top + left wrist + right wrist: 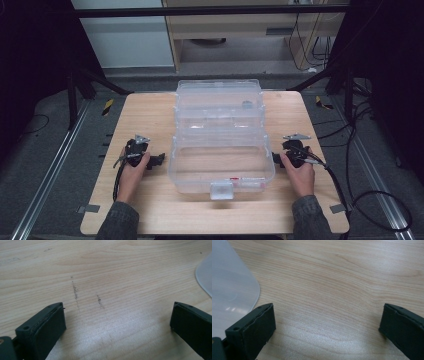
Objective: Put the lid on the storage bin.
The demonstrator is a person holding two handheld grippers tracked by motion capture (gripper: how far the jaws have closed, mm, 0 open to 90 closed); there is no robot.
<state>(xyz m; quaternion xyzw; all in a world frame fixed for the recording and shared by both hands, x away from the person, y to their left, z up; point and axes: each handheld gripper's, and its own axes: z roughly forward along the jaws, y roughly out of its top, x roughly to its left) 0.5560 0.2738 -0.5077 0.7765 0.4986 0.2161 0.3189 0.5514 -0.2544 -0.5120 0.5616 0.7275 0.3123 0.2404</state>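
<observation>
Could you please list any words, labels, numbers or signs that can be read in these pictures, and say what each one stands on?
No text can be read.
A thin red and white strip on the front wall of the clear plastic box at: too small and blurred to read.
Dark scuff marks on the wooden table seen between the left tongs: marks, not writing.
Right tongs: no label visible.

Landmark: clear box (pixel 220 137), on the table (pixel 145 112), at its middle.
Left of box: left gripper (pixel 152 161), just beside the box's near half.
Right of box: right gripper (pixel 280 159), just beside the same half.
Box latch (pixel 221 190): on the box's near wall.
</observation>
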